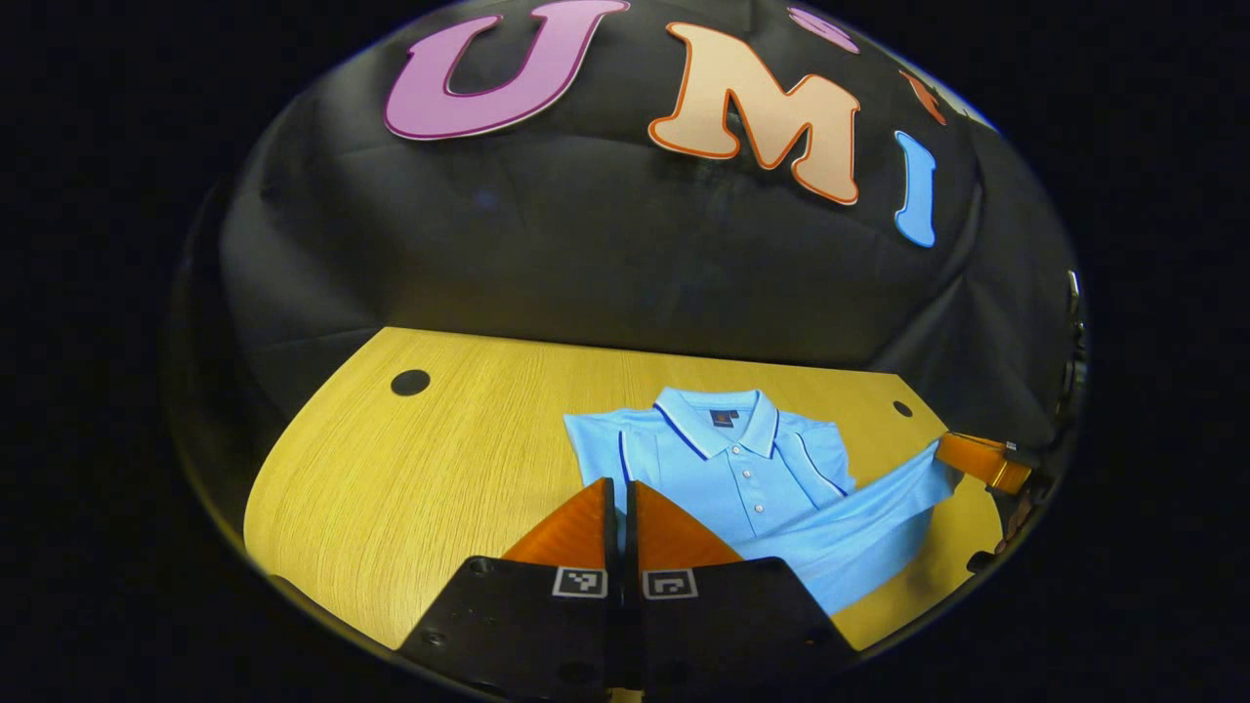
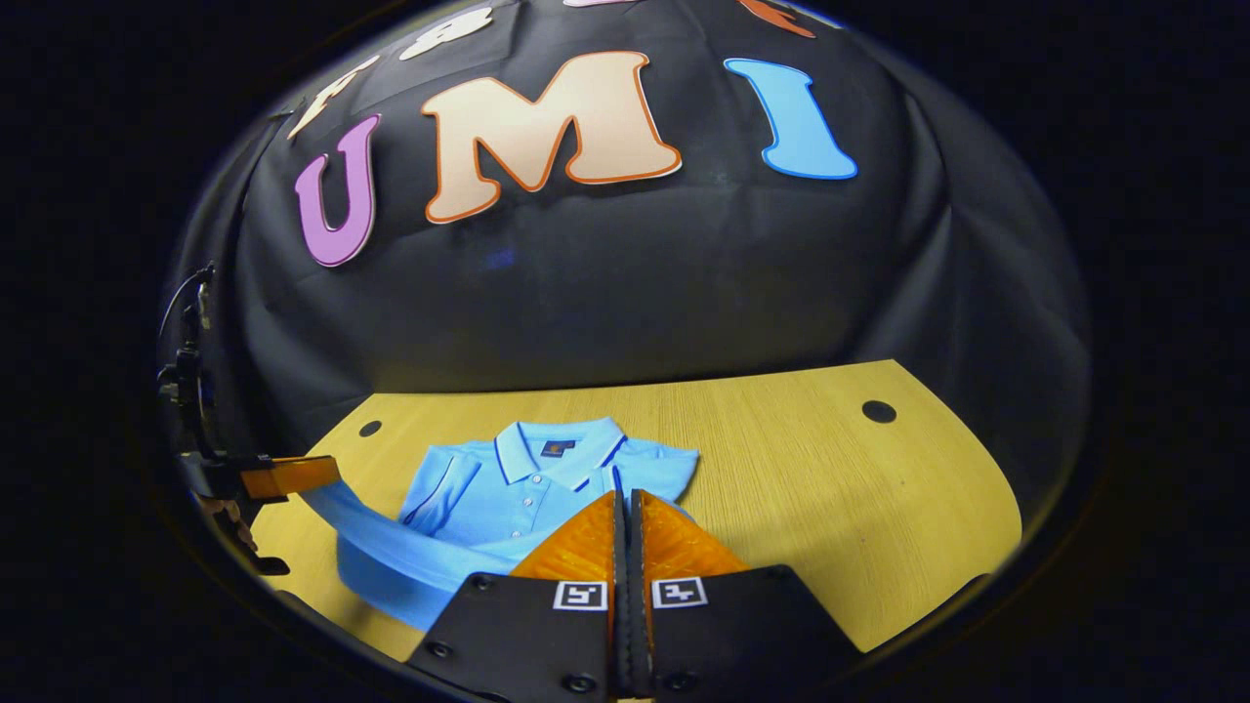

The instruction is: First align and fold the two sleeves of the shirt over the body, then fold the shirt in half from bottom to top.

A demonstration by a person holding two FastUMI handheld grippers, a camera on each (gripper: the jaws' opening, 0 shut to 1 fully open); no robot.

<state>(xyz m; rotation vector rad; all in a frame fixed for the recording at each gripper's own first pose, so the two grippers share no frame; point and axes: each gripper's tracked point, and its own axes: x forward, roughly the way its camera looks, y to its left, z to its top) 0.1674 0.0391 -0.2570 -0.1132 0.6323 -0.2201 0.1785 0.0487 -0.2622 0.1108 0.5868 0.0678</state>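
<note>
A: Start with the biggest thing. What carries it all?

B: A wooden tabletop with a rounded front edge and small dark holes near its back corners. The light blue polo shirt lies on it, collar toward the back edge, buttons up. Both sleeves look folded in over the body.

A: And the hem?

B: Lifted. In the left gripper view a band of the shirt's lower part stretches off the tabletop, from in front of the near fingers across to the other gripper at the right side. In the right gripper view the same band runs from the near fingers out to the gripper at the left side.

A: How are the grippers posed?

B: The left gripper points toward the back edge, raised above the tabletop, with its fingers pressed together so that just a thin slit shows between them. Blue cloth meets the fingertips, and the taut band runs from there, so it seems to be pinching the hem, though the pinch itself is hidden.

A: The right one?

B: The right gripper is posed the same way, fingers closed to a slit, tips over the shirt's body just below the collar. From the left gripper view it is seen side-on with the cloth's end running into its fingers.

A: Any hand visible?

B: Too dark at the edges to tell.
</note>
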